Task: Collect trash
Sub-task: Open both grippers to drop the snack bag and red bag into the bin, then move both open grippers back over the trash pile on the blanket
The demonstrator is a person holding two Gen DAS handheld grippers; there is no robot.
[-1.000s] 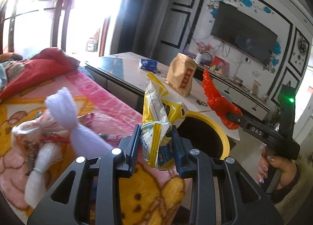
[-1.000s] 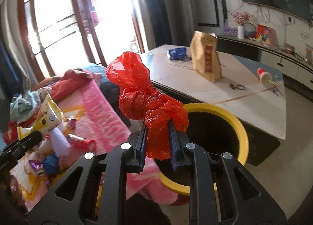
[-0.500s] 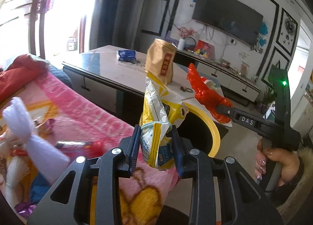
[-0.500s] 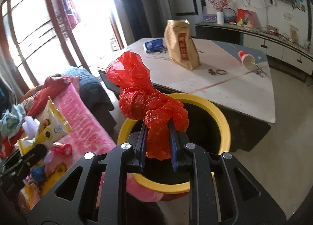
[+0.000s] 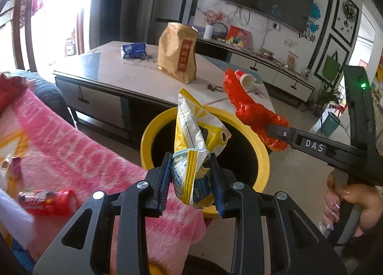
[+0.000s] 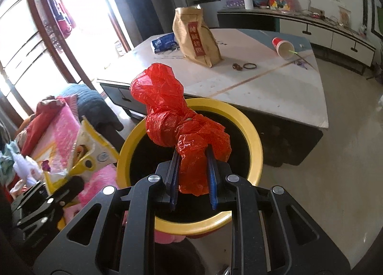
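My left gripper [image 5: 191, 169] is shut on a yellow and white snack bag [image 5: 195, 141] and holds it at the near rim of a yellow trash bin [image 5: 153, 129] with a black inside. My right gripper [image 6: 192, 172] is shut on a crumpled red plastic bag [image 6: 182, 129] and holds it above the same bin [image 6: 253, 136]. In the left wrist view the red bag [image 5: 253, 112] hangs over the bin's right rim. In the right wrist view the snack bag [image 6: 88, 148] is just left of the bin.
A low table [image 5: 134, 76] behind the bin carries a brown paper bag [image 5: 178, 52], a blue packet [image 5: 134, 50] and a tipped red cup [image 6: 282, 46]. A pink blanket [image 5: 59, 145] at left holds a red wrapper [image 5: 45, 202] and other litter.
Both grippers have moved from above the blanket toward the bin, each still holding its bag. The bin now lies right under both bags.
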